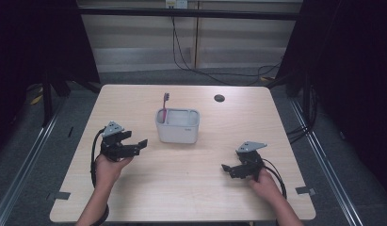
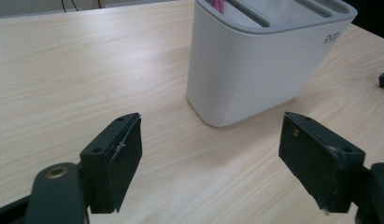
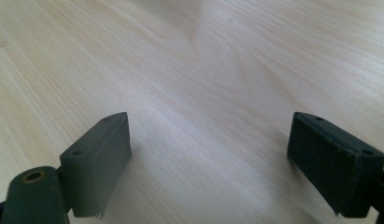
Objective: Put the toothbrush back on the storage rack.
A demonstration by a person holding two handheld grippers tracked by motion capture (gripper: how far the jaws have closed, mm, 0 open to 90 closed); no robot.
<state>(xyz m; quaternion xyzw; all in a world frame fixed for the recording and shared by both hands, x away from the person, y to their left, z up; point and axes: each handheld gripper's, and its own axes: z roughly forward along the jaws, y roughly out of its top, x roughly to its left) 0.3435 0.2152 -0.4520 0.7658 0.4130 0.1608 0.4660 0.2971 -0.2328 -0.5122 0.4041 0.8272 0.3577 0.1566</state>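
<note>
Near the middle of the high view, a white rounded plastic holder with a grey slotted top (image 1: 177, 126) stands on the pale wooden table (image 1: 191, 188), a pink toothbrush (image 1: 165, 106) upright in its left slot. Lower left of that frame, the left gripper (image 1: 135, 141) points toward the holder, close beside it but apart, jaws spread and empty. Lower right, the right gripper (image 1: 227, 169) sits low over bare wood, jaws likewise spread, nothing between them.

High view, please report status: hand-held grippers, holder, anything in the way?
Left hand-held gripper open, empty, facing white holder. Right hand-held gripper open, empty, over bare table. Pink toothbrush upright in holder. Nothing in the way.
</note>
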